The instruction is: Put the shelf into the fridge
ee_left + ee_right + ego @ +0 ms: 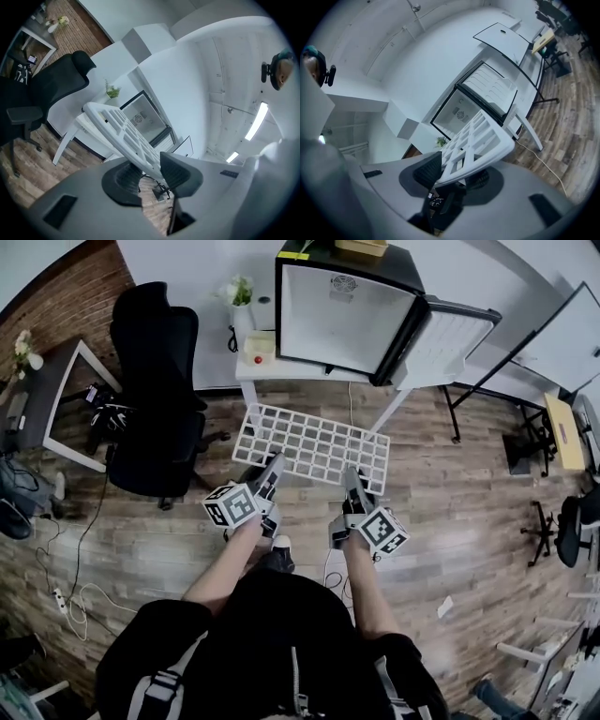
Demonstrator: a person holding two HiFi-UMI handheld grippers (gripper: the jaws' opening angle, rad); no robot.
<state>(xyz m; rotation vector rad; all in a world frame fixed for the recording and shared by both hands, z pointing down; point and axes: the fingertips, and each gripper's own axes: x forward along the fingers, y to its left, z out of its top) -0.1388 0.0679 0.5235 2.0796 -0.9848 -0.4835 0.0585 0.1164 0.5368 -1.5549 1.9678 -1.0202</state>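
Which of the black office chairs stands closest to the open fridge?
The large high-backed black chair just left of the white table bearing the fridge; the other chair sits far off at the head view's right edge.

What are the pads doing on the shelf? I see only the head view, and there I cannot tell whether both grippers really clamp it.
Observer: The left gripper view shows the left gripper with its two pads pressed on the near edge of the white shelf, one on each face.
Operator: And the right one?
Observer: In its own view the right gripper clamps the near edge in the same way.
Operator: Is the shelf at the height of the fridge?
Observer: Roughly, I think: in the right gripper view its far end lies before the lower part of the open fridge.
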